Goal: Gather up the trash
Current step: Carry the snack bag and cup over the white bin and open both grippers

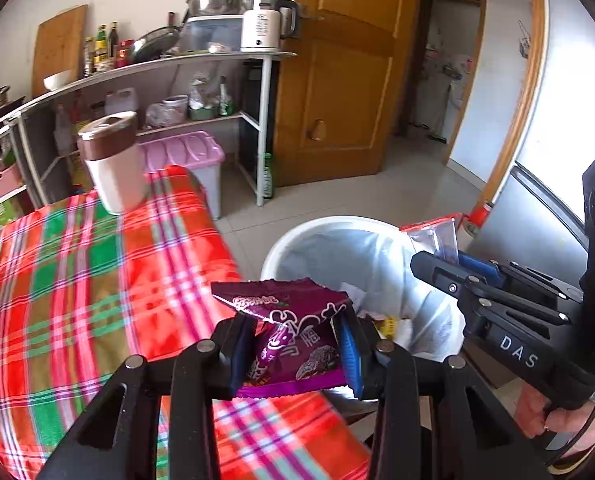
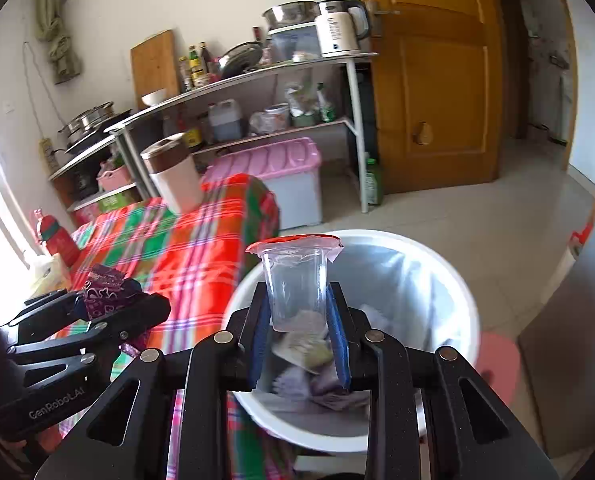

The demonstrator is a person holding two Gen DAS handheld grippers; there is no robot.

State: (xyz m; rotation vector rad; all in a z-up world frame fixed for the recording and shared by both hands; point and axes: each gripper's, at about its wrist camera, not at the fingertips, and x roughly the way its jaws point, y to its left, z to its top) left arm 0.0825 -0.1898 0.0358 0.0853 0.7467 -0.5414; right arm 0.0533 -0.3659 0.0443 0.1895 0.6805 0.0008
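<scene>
My left gripper (image 1: 295, 354) is shut on a crumpled purple snack wrapper (image 1: 293, 336), held at the edge of the plaid-covered table (image 1: 97, 280), beside the white trash bin (image 1: 297, 240). My right gripper (image 2: 299, 334) is shut on a clear plastic cup (image 2: 295, 284) with a red-edged peeled lid, hanging over the open bin (image 2: 437, 264). The bin has a plastic liner and holds several scraps of paper and wrappers. From the left wrist view the right gripper (image 1: 457, 264) shows over the bin's right side with the cup (image 1: 433, 236). In the right wrist view the left gripper (image 2: 109, 300) sits at lower left with the wrapper (image 2: 103, 292).
A white tumbler with a brown lid (image 1: 111, 164) stands on the far table corner. A red bottle (image 2: 55, 240) stands at the table's left. Behind are a pink-lidded storage box (image 2: 281, 168), metal kitchen shelves (image 2: 257, 76) and a wooden door (image 2: 437, 80). Tiled floor lies beyond the bin.
</scene>
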